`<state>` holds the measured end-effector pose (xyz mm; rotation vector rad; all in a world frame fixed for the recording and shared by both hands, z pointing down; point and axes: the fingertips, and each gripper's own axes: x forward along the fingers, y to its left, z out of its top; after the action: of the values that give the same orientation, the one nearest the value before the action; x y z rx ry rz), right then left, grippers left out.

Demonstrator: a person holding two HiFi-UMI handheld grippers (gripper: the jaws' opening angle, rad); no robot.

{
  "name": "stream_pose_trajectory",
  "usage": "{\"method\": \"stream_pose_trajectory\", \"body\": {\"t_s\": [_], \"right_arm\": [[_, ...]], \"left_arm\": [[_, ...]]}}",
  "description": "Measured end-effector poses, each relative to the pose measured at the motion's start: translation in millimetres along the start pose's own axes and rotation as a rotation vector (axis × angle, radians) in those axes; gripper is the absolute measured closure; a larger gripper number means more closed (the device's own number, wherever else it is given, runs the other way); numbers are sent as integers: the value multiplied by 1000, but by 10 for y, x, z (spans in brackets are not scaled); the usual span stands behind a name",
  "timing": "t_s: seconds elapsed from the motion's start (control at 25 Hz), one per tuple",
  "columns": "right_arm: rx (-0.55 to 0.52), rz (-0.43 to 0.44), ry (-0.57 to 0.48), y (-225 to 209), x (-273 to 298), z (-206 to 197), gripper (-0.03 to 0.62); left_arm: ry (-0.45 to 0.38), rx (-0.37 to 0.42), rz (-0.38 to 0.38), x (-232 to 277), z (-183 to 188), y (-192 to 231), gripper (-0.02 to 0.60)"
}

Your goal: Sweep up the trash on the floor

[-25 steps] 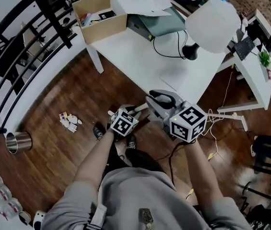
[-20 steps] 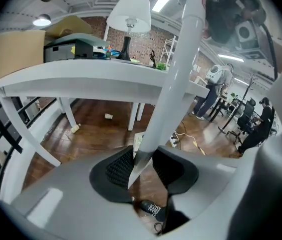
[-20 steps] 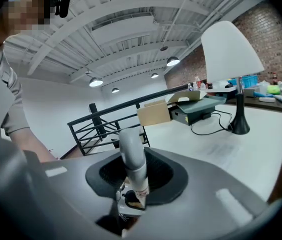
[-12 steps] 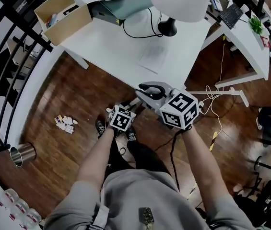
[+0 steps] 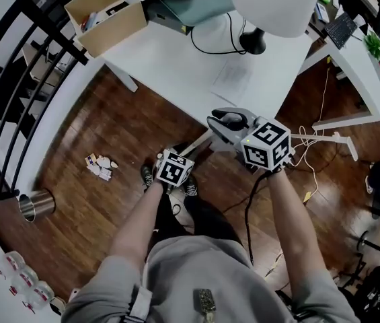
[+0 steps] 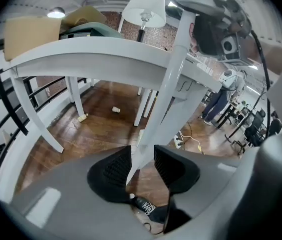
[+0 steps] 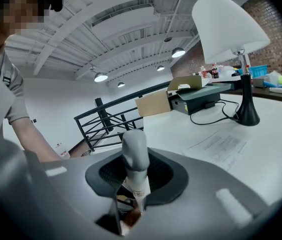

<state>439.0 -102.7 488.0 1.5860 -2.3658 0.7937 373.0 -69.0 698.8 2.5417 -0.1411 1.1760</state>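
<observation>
Gleaming wood floor (image 5: 95,113) under white table (image 5: 176,66); trash (image 5: 100,167) nearby

both forearms reach forward, side by side. the left gripper (image 6: 141,159), held lower, has just been opening its jaws, now loose around the handle (image 6: 168,84); the right gripper (image 7: 136,173) clamps the handle's top.

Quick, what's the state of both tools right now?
Left tool: open, just opened wider, white handle loose between the jaws.
Right tool: shut on that handle's grey end.
</observation>
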Motion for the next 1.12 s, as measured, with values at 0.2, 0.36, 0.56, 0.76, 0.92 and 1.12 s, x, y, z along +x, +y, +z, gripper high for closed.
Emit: {"method": "stream_pose_trajectory", "body": {"t_s": [0.2, 0.36, 0.56, 0.76, 0.92, 1.12], "right_arm": [[-55, -71, 7, -19, 44, 42, 496], [3, -111, -73, -67, -123, 146, 370], [23, -151, -108, -71, -363, 191, 370], [-6, -180, -159, -20, -558, 382, 370], [-78, -230, -202, 113, -616, 639, 372], [-176, -235, -221, 473, -344, 991, 431]], "left_arm": [[-19, -32, 12, -163, -21, 17, 436], [-48, -39, 11, -371, 7, 27, 446], [-95, -57, 45, -664, 81, 80, 460], [-155, -78, 106, -1006, 152, 167, 483], [-218, -109, 169, -1359, 183, 311, 534], [-330, -145, 255, -1989, 152, 513, 574]]}}
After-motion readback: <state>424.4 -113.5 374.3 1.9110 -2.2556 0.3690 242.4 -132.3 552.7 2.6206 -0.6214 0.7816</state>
